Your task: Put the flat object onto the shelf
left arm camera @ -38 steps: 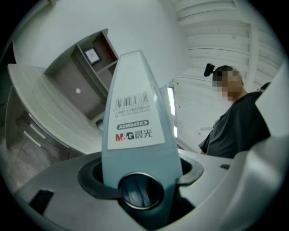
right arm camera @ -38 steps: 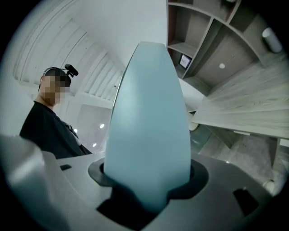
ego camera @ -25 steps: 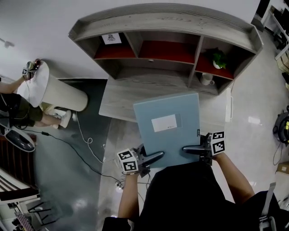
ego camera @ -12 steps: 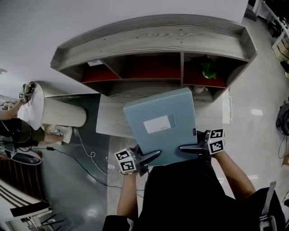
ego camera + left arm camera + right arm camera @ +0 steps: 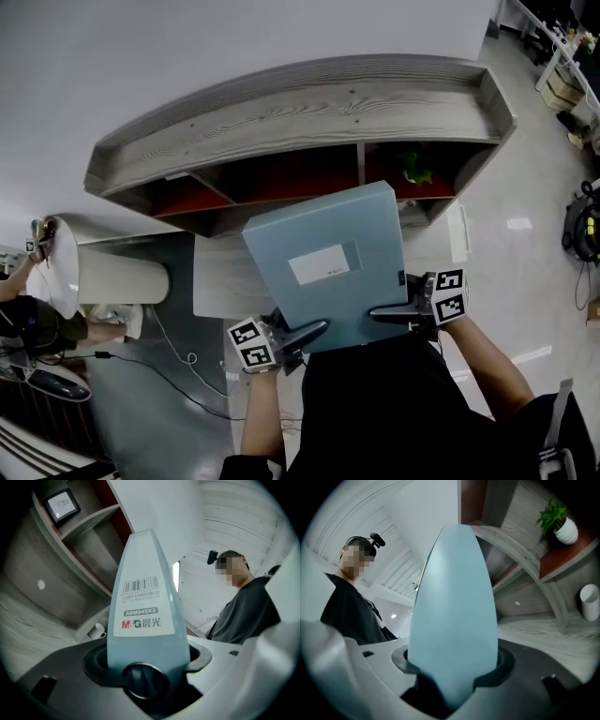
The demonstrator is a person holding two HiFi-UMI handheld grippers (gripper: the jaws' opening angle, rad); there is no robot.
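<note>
A flat light-blue file box (image 5: 323, 262) with a white label is held level in front of the grey wooden shelf unit (image 5: 300, 103). My left gripper (image 5: 300, 335) is shut on its near left corner, where the labelled spine (image 5: 143, 616) fills the left gripper view. My right gripper (image 5: 392, 312) is shut on the near right edge, and the plain blue edge (image 5: 454, 616) stands between its jaws. The box's far end reaches over the shelf's low ledge (image 5: 220, 277), below the red-backed compartments.
A small green plant (image 5: 415, 171) and a white cup (image 5: 589, 602) sit in the right compartments. A framed picture (image 5: 60, 503) stands in a left one. A white cylinder (image 5: 117, 278) lies on a dark mat at left, with a cable (image 5: 173, 361) on the floor.
The view has swung: the shelf now sits higher and tilted in the frame. The box, still held by both grippers, has turned slightly and its far end has moved closer to the shelf.
</note>
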